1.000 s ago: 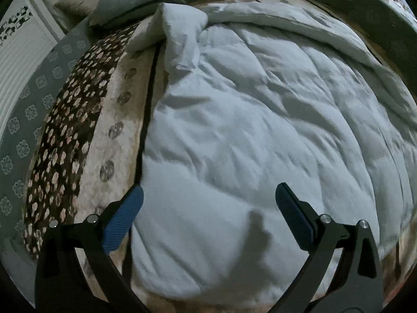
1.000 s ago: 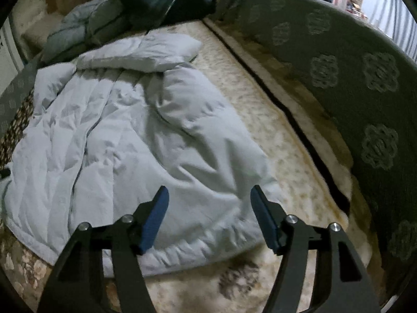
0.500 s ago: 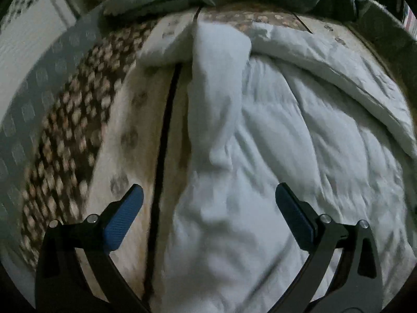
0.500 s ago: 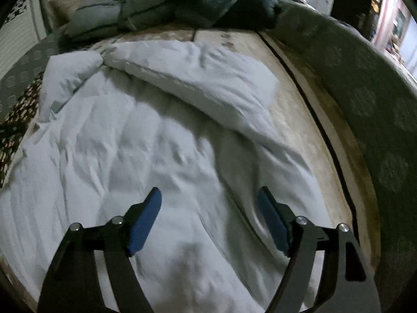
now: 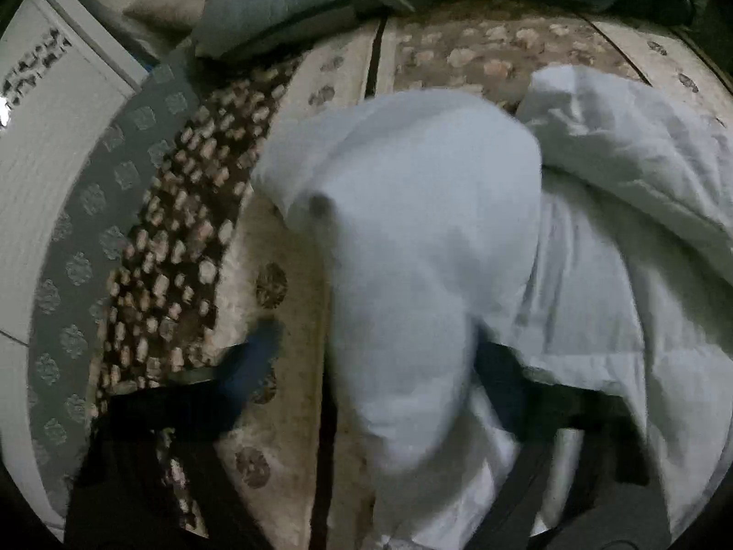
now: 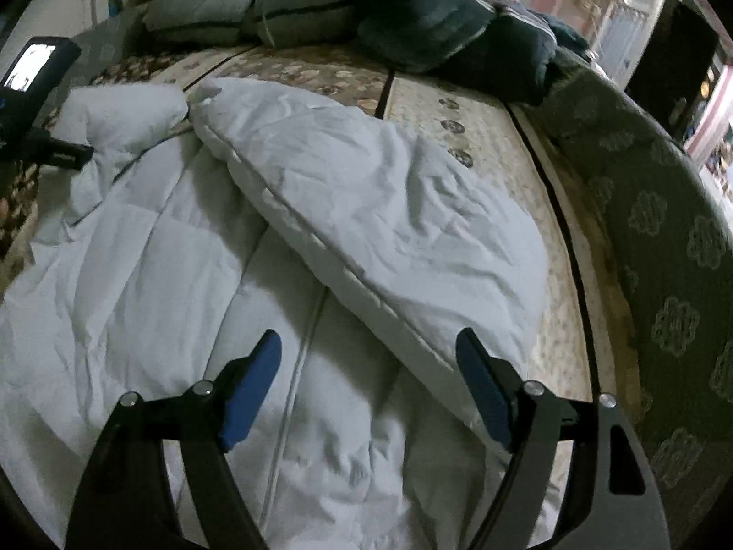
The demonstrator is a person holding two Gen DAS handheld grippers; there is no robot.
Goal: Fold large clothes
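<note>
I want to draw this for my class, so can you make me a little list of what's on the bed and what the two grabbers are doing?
garment: big pale puffy coat spread on the bed
sleeves: one sleeve folded across the body
bed cover: flowery blanket
far end: heaped grey and dark bedding
left gripper: blurred, jaws just been closing, other sleeve between them
right gripper: open, over the coat, holding nothing
</note>
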